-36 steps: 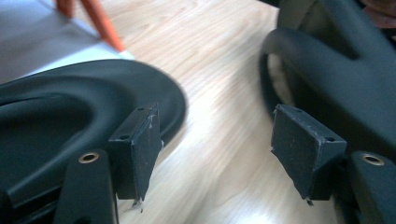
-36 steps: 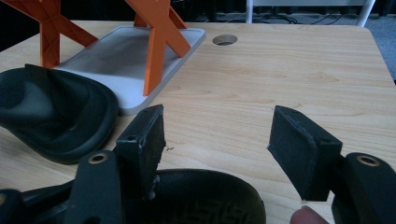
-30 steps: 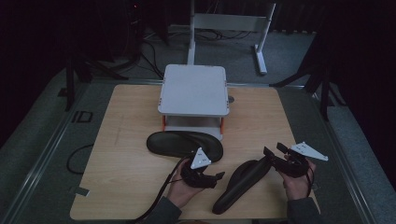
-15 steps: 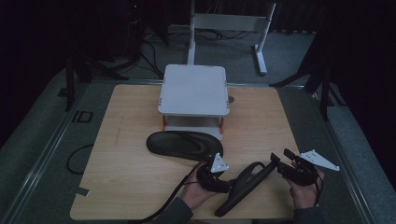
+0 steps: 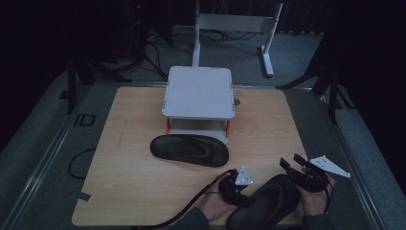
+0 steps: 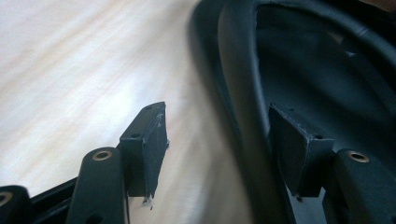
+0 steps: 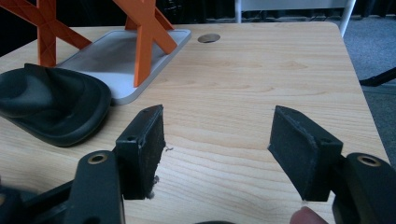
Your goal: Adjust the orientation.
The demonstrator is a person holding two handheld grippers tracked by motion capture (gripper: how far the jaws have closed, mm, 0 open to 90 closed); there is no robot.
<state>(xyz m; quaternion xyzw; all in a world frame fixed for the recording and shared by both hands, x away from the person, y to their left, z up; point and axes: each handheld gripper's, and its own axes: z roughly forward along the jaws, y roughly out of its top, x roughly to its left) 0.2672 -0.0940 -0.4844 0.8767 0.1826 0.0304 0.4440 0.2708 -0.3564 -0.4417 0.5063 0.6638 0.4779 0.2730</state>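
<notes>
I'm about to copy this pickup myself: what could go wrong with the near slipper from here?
The left tool straddles only the near slipper's thin rim, its jaws just closing, not yet pressing; the soft edge could slip out. That slipper also lies at the table's front edge, so a nudge might push it off.
</notes>
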